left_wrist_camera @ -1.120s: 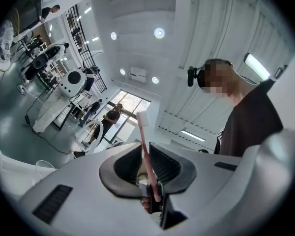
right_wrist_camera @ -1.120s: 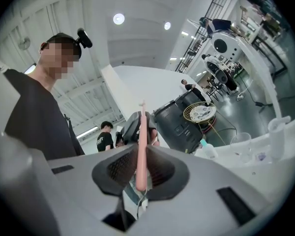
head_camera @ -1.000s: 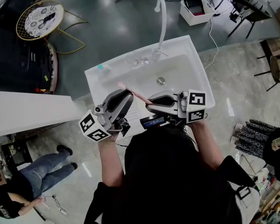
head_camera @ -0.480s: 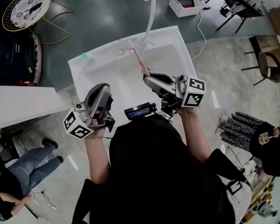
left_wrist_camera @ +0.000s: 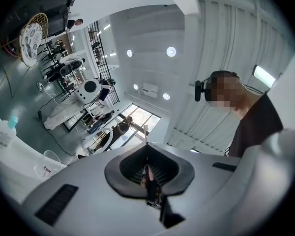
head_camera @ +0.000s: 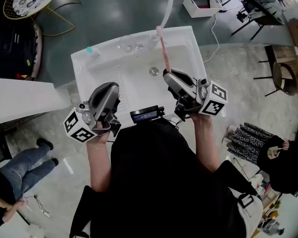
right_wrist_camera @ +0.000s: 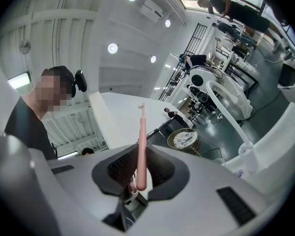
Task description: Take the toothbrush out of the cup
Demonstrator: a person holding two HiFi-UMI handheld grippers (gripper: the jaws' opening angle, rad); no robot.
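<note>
Pink toothbrush (head_camera: 162, 47) pinched in right gripper (head_camera: 169, 76), pointing toward sink's (head_camera: 81, 81) far edge, left gripper (head_camera: 108, 88) pressed together, empty, over near left corner

From my head the picture is bright, even and sharp, shadows faint. Both gripper views bulge, black at the corners; ceiling lamps (left_wrist_camera: 171, 51) flare near the top, nearest parts soft.
</note>
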